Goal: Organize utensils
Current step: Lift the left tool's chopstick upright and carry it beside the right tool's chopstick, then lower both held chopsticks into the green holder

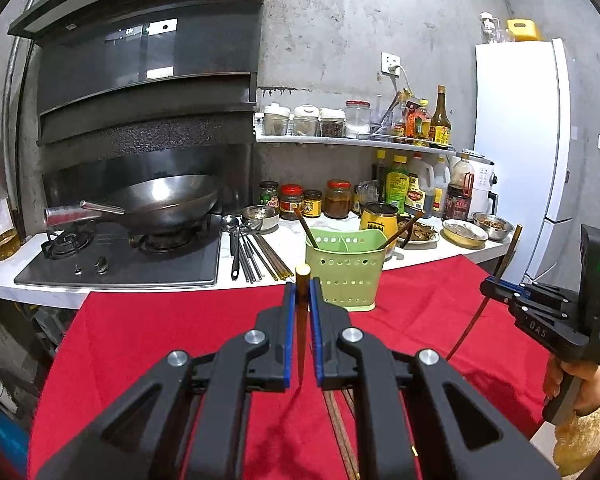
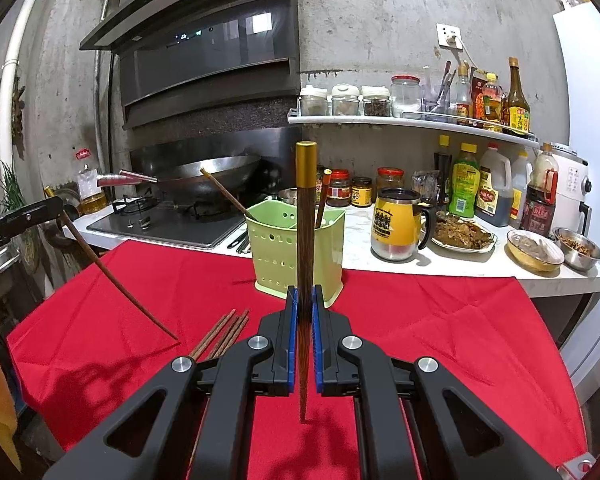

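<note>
Chopsticks (image 2: 304,280), one clamped upright in each gripper, over red cloth (image 2: 420,320) beside kitchen counter (image 2: 460,268).

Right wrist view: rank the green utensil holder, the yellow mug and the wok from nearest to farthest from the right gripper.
1. Green utensil holder: straight ahead of the right gripper, on the red cloth.
2. Yellow mug: farther back and to the right, on the white counter.
3. Wok: farthest, back left on the stove.
</note>
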